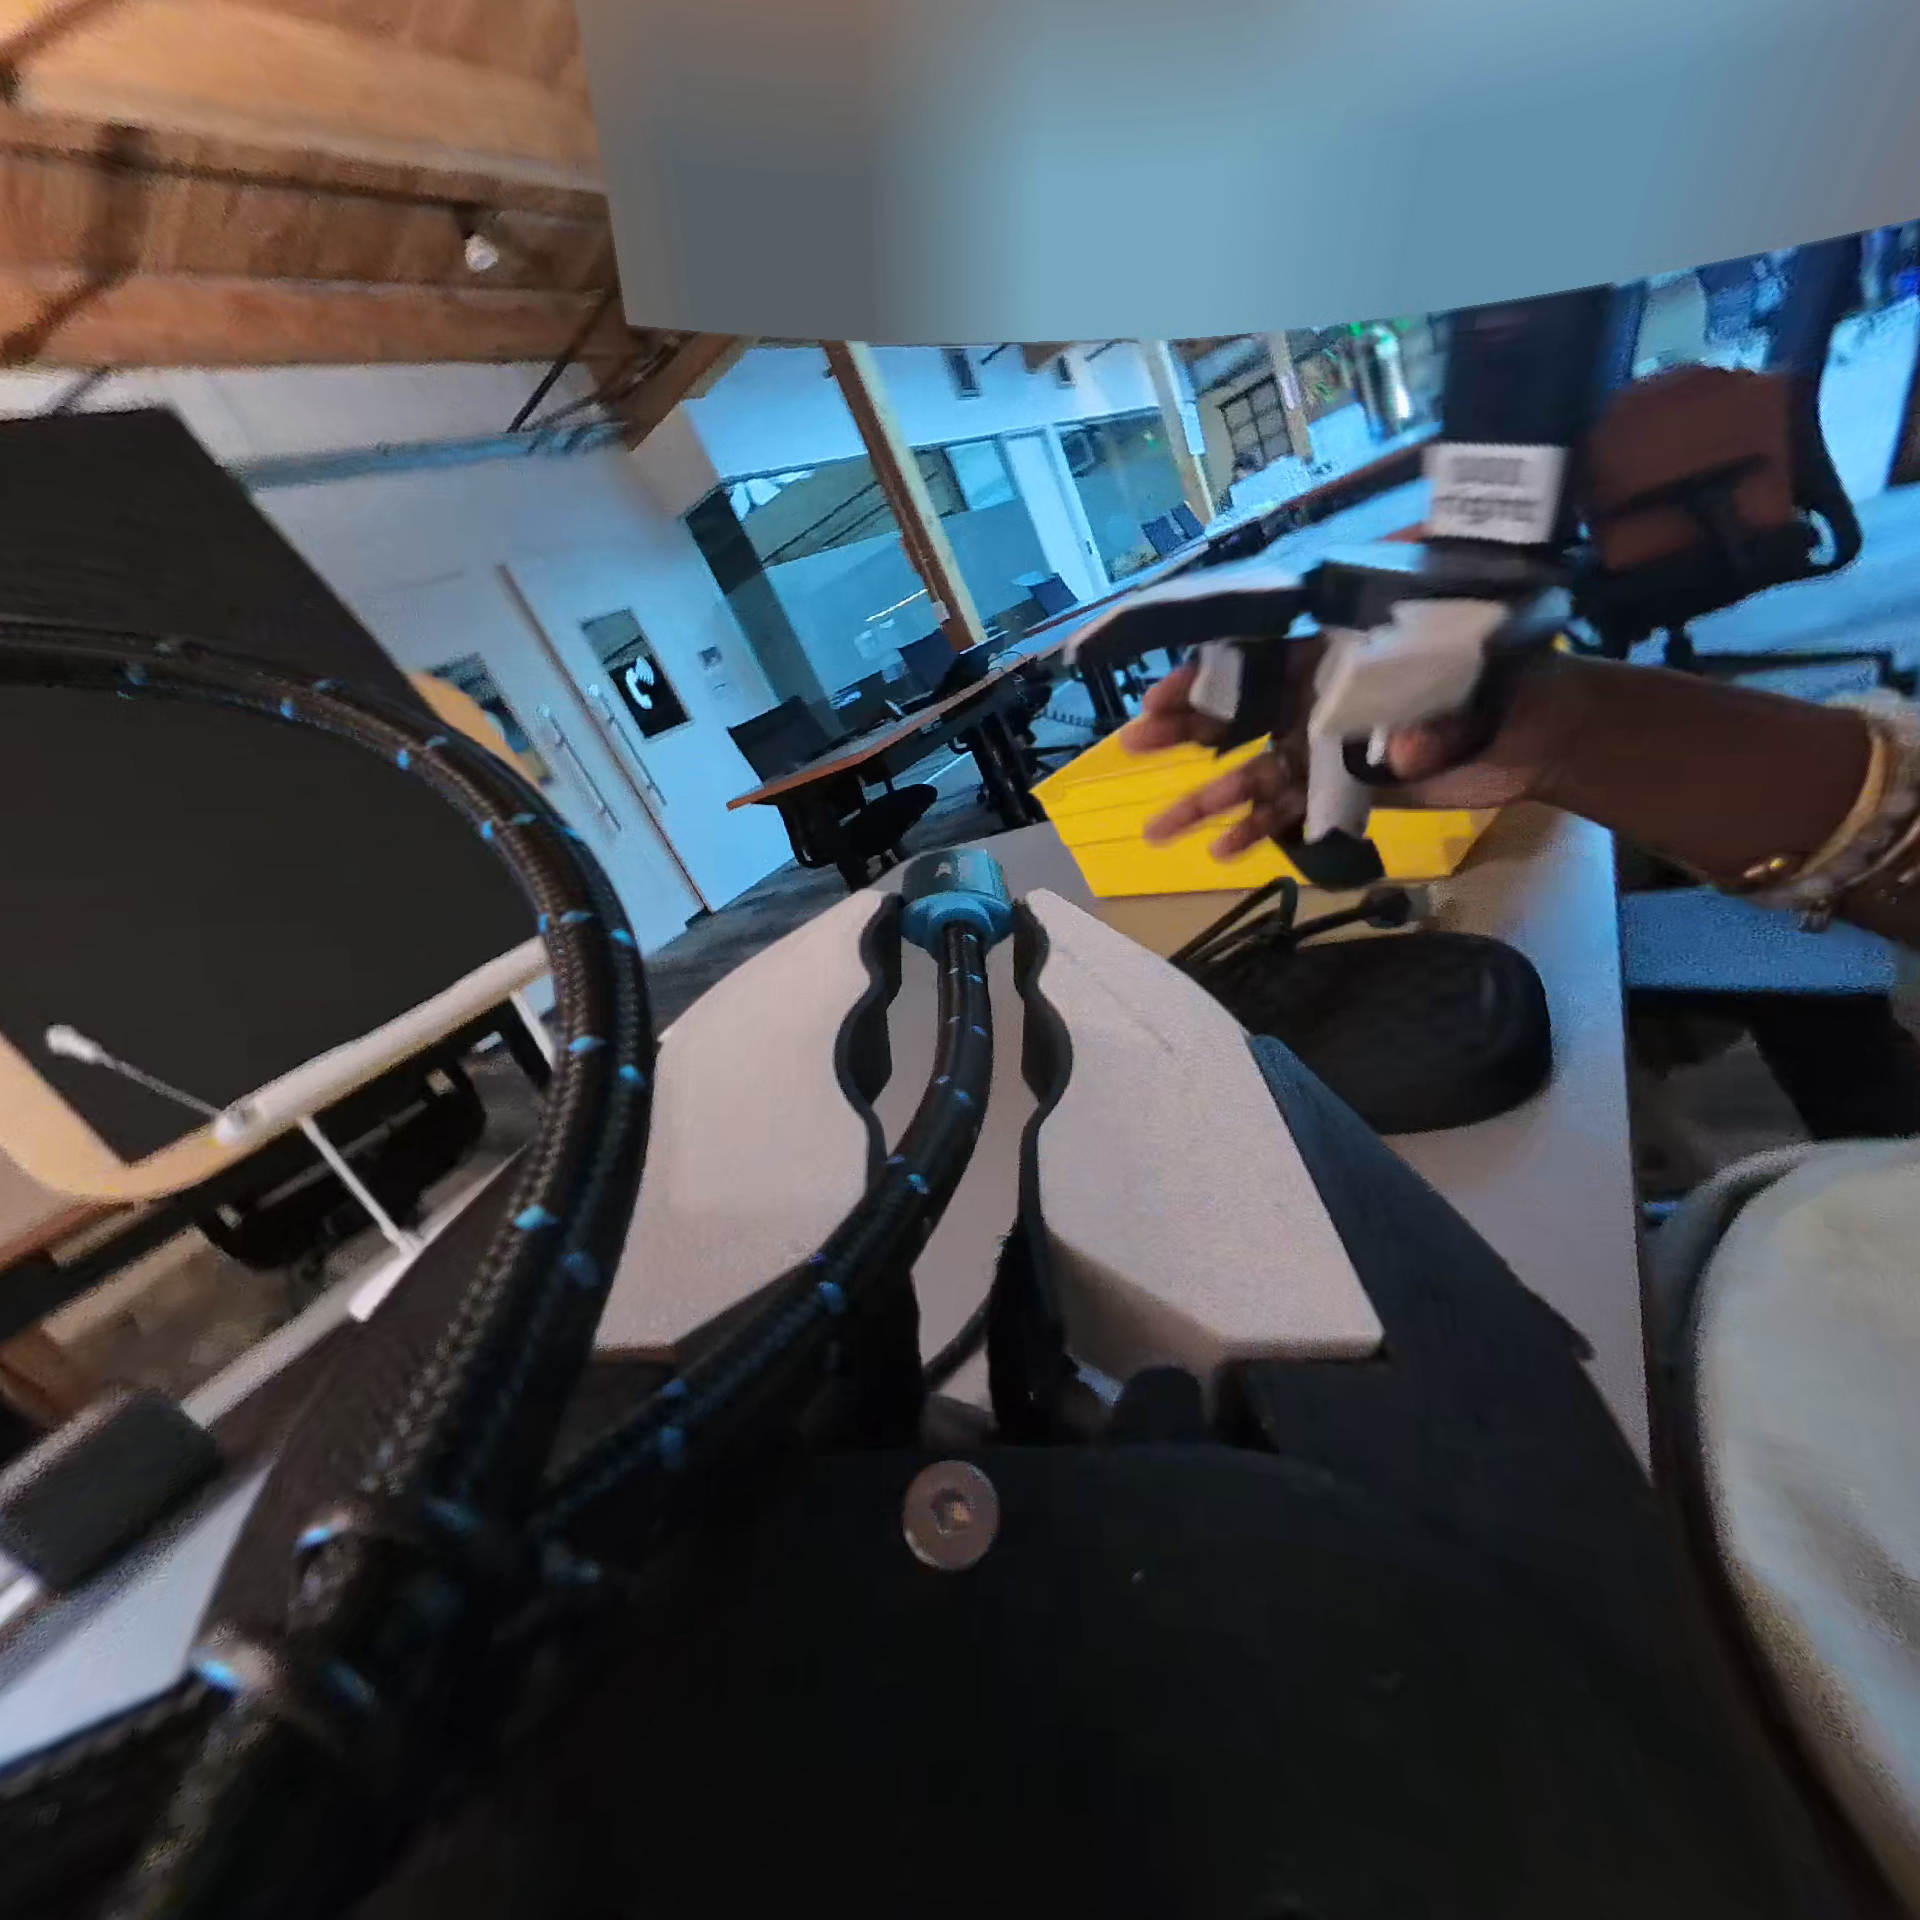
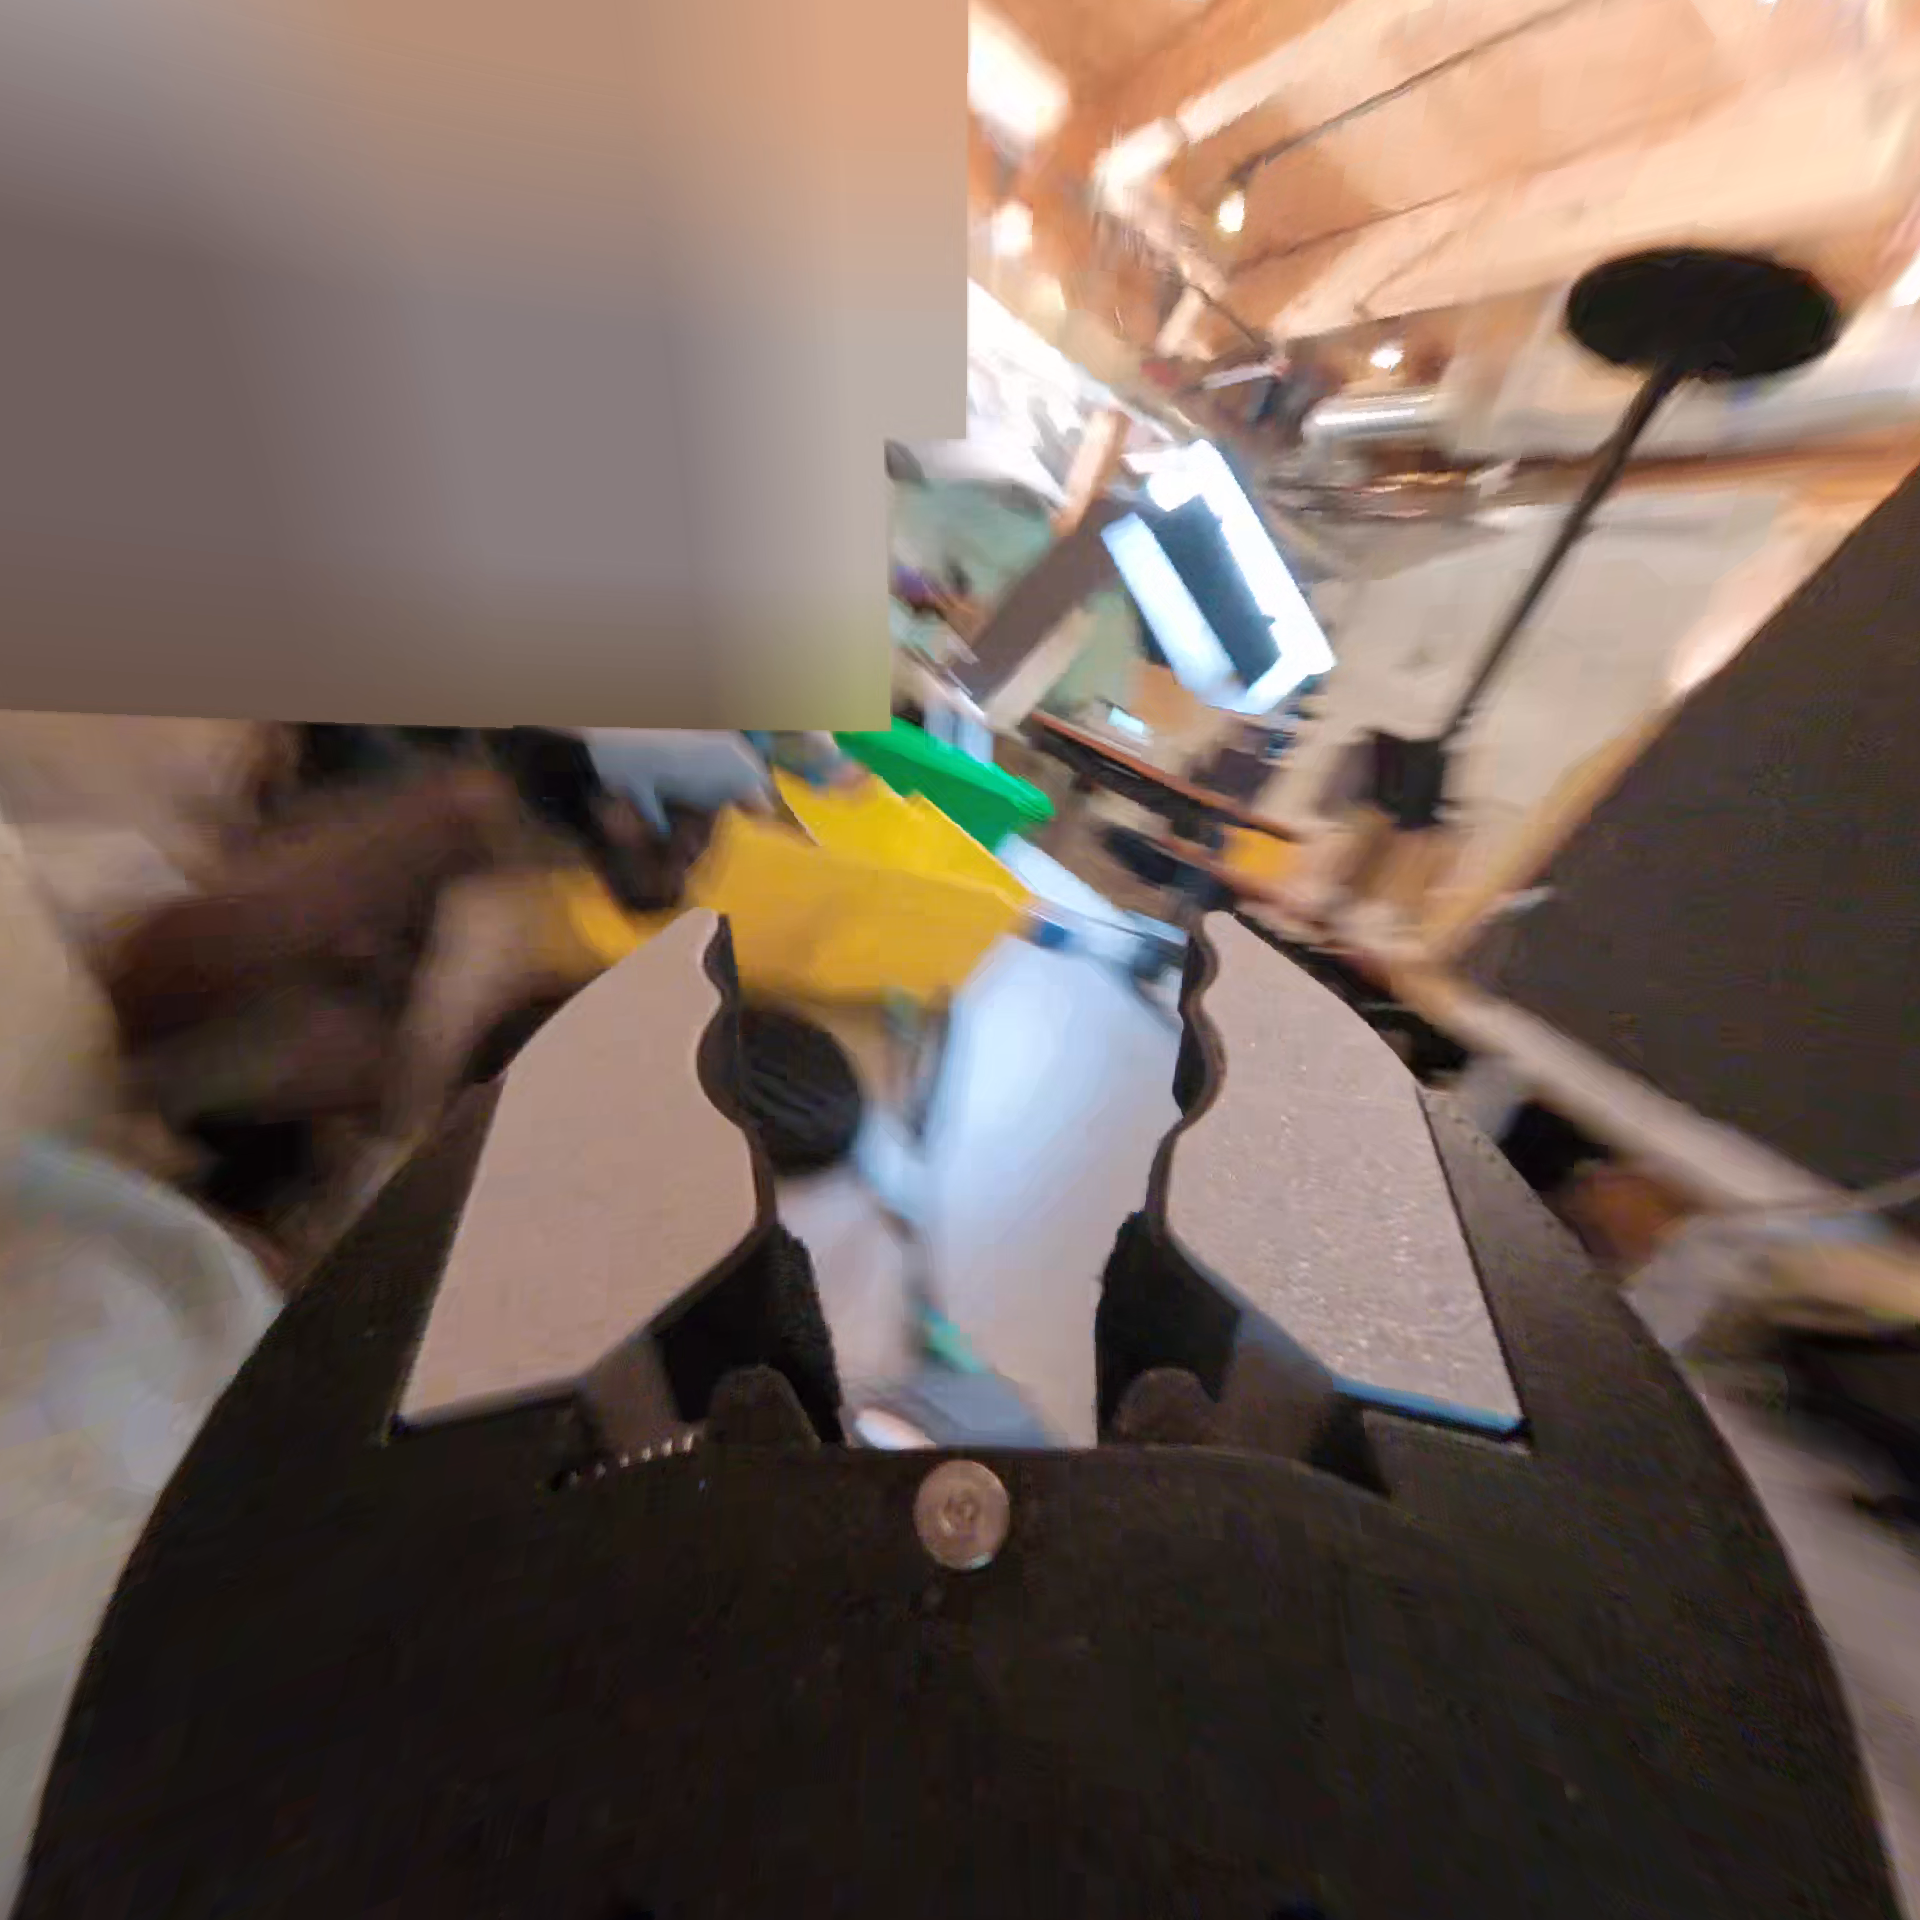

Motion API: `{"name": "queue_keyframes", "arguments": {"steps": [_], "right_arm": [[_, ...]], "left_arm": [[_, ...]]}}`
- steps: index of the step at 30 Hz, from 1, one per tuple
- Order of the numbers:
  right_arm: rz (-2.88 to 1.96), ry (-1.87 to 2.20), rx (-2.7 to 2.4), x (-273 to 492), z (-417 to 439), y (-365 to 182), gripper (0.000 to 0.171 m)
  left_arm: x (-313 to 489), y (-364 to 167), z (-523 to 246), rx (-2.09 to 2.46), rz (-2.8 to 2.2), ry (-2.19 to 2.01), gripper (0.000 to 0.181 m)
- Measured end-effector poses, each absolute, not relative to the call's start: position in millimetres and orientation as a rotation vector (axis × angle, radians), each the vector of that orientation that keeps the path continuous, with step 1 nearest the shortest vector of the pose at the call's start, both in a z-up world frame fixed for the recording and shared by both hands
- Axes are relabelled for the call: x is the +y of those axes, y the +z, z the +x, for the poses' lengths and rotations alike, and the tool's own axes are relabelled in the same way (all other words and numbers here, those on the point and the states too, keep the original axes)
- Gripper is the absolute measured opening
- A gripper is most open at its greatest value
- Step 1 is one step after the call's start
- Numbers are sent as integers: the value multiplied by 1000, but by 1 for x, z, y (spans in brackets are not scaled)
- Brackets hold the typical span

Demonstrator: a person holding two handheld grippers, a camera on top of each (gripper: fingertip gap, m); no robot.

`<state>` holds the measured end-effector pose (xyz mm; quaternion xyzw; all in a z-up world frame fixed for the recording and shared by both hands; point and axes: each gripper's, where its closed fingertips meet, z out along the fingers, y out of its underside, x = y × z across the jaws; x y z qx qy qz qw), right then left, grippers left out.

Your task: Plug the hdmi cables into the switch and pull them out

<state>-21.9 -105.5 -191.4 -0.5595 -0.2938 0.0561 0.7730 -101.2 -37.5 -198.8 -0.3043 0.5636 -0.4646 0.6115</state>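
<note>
The braided hdmi cable (image 1: 961,1023) runs between my left hand-held gripper (image 1: 954,914), which pinches it just behind the blue-collared plug, above the tabletop (image 1: 1538,1164). Only the blurry right wrist view shows my right hand-held gripper (image 2: 961,940) spread wide and holding nothing, near the yellow bin (image 2: 862,914).

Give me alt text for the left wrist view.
The left tongs are shut on a black braided HDMI cable just behind its blue-collared plug, held above a white table. Beyond, a hand holds the right tongs over a yellow bin.
</note>
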Motion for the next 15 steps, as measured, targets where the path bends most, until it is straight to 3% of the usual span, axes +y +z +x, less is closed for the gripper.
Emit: {"name": "queue_keyframes", "arguments": {"steps": [4, 8, 15], "right_arm": [[-1380, -597, -1130, -107, 19, -248, 94], [-1469, -642, -1398, -101, 12, -308, 98], [-1325, -913, -1664, -75, -5, -342, 76]], "left_arm": [[-23, -204, -94, 1237, -835, -1183, 19], [-16, -211, -86, 1211, -914, -1228, 19], [-20, -215, -82, 1236, -923, -1259, 19]]}}
